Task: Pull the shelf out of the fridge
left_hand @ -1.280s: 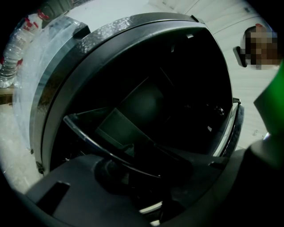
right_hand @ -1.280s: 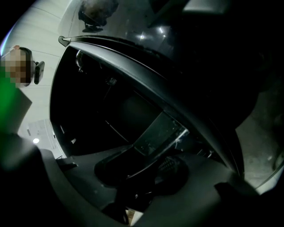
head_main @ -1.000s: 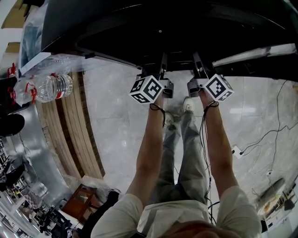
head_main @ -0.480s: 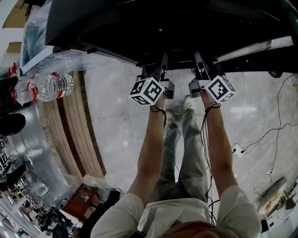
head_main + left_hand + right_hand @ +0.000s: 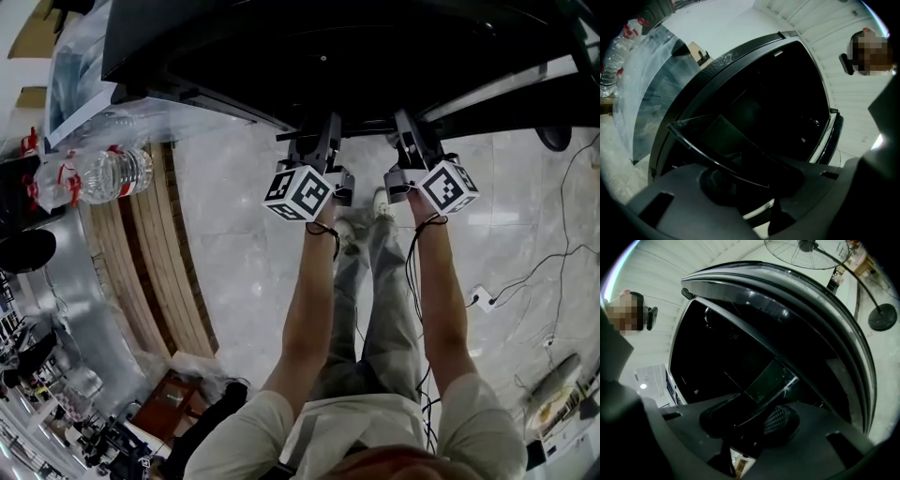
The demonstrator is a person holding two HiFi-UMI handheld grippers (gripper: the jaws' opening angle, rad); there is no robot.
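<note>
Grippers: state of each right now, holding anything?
Left gripper: jaws closed on the front edge of the shelf.
Right gripper: jaws closed on the same shelf edge.

floor: pale marble tiles | left: wooden slats | wall: white panelled | standing fan

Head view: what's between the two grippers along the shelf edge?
Nothing. In the head view the shelf edge runs bare between the left gripper and right gripper, both shut on it. Only shoes and floor show below.
</note>
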